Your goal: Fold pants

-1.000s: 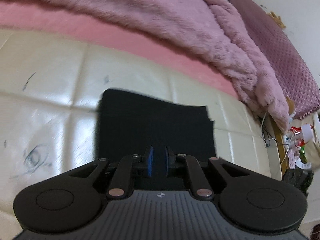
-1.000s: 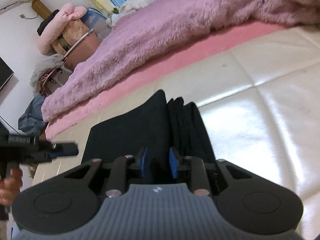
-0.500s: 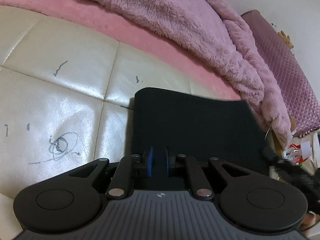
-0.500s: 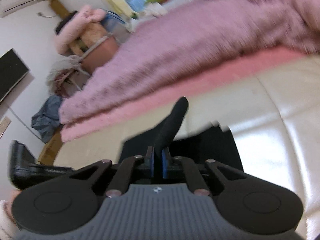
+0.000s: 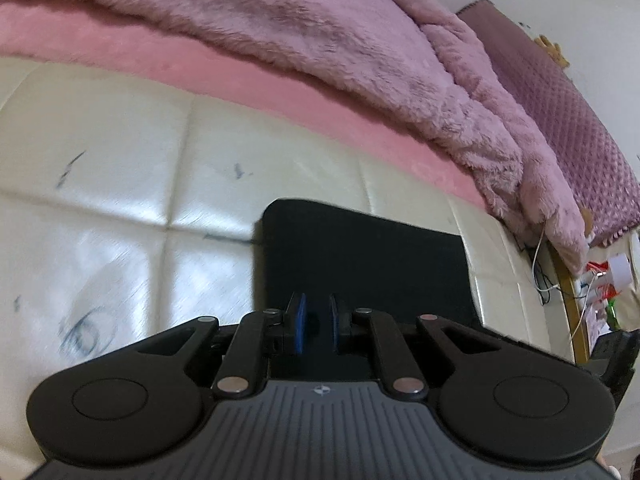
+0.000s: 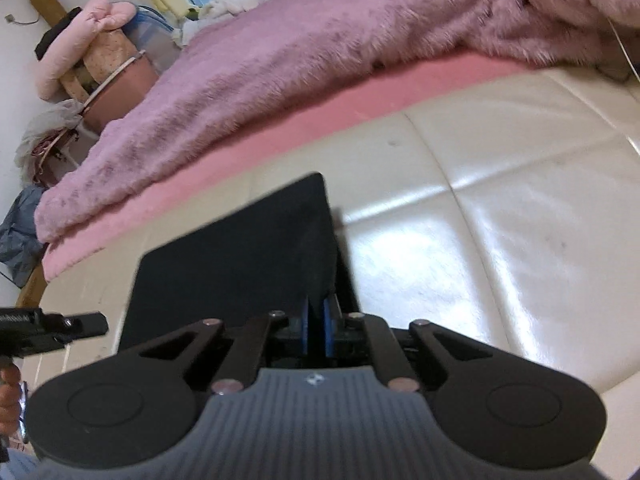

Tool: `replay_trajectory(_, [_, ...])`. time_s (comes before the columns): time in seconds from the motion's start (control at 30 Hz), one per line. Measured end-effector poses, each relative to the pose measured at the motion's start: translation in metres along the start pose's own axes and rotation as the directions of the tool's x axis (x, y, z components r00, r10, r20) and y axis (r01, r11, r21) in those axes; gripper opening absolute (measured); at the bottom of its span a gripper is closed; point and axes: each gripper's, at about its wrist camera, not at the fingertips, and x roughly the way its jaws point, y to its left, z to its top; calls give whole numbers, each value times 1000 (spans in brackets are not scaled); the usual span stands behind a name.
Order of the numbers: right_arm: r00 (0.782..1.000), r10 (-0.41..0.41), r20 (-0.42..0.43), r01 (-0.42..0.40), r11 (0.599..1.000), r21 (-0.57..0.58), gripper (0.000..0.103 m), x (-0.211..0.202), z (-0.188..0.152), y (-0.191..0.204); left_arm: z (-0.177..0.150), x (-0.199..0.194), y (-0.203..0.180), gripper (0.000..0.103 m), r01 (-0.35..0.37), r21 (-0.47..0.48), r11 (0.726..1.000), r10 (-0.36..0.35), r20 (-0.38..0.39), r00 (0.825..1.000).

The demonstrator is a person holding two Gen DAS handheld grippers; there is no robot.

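Note:
The black pants point(image 5: 360, 256) lie folded into a flat rectangle on a cream quilted surface point(image 5: 120, 200). My left gripper point(image 5: 317, 328) sits at their near edge, its blue pads a narrow gap apart with dark cloth between them. In the right wrist view the pants point(image 6: 240, 264) spread out ahead and to the left. My right gripper point(image 6: 317, 328) is shut on their near right edge, where the stacked layers run back along the right side. The left gripper's finger point(image 6: 80, 326) juts in from the left edge, with a hand point(image 6: 8, 392) below it.
A fluffy pink blanket point(image 5: 280, 32) over a pink sheet point(image 5: 200, 68) borders the far side of the cream surface. Cables and small clutter point(image 5: 592, 288) hang beyond the right edge. Pillows and bags point(image 6: 80, 52) are piled at the far left in the right wrist view.
The right gripper's pads were apart around the pants' edge, then closed on it and lifted a fold. That fold now lies lower and flatter. The left gripper's pads kept the same narrow gap.

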Motion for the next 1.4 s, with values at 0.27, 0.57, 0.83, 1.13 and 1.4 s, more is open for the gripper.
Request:
replay_trajectory(0.27, [1000,5,-9,-4,999,35,3,19,-10,-14,26,51,-2,6,-91,54,994,90,18,996])
replay_trajectory(0.57, [1000,-8,-11,8,1000,-1,4,27,-11,-11,40,77,2,6,-139,93,986,137,32,990])
replay_trajectory(0.83, [996,-57,69,58,998,-4,16,-5,-12,-11,32,22,-12,6,-117,131,984,105,97,990])
replay_trajectory(1.13, [991,-48,125,77,968,-239,7,-54,-53,27,-46,-24,-28,6,-17,232,973,18,-6,1000])
replay_trajectory(1.4, [990,-122,67,135,956,-260,8,-34,-72,21,-92,-13,-19,4,-57,236,970,88,-123,988])
